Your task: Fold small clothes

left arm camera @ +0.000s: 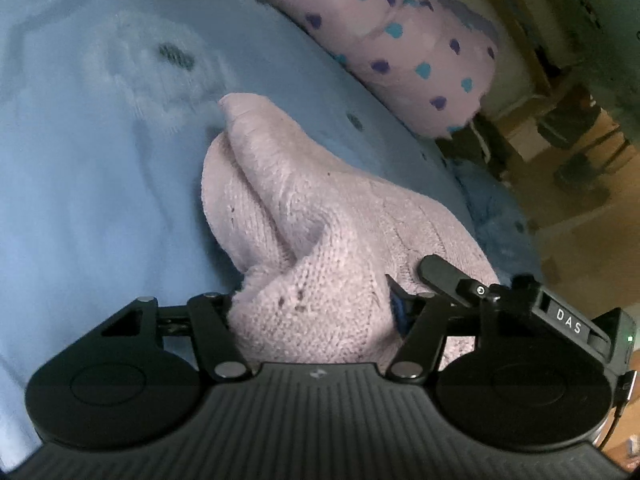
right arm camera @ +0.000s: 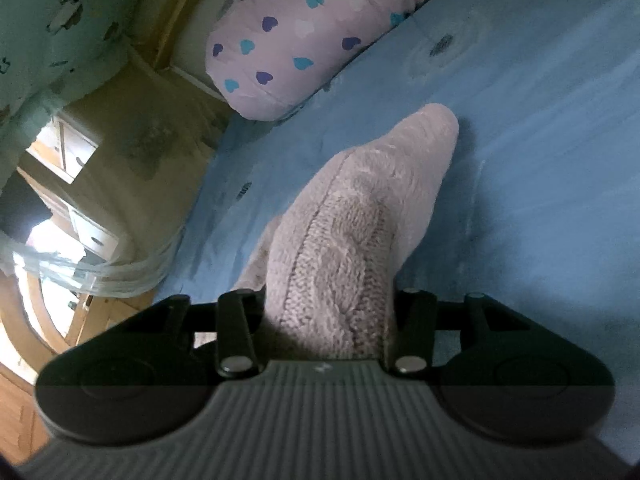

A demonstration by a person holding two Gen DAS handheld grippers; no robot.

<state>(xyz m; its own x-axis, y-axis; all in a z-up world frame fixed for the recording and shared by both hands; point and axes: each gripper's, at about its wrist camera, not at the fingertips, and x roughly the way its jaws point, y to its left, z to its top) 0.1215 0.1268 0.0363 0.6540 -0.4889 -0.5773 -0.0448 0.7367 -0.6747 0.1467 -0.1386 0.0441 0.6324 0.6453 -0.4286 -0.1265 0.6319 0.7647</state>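
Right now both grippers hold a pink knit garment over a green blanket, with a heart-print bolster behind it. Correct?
Not quite: the blanket is blue, not green, as the left wrist view shows. The rest stands: the left gripper and right gripper each pinch the pink knit garment, and the heart-print bolster lies behind.

Left tongs point(left arm camera: 316, 312): black, ribbed grey housing, silver pivot screws, green LED; right tongs point(right arm camera: 328, 312) alike.
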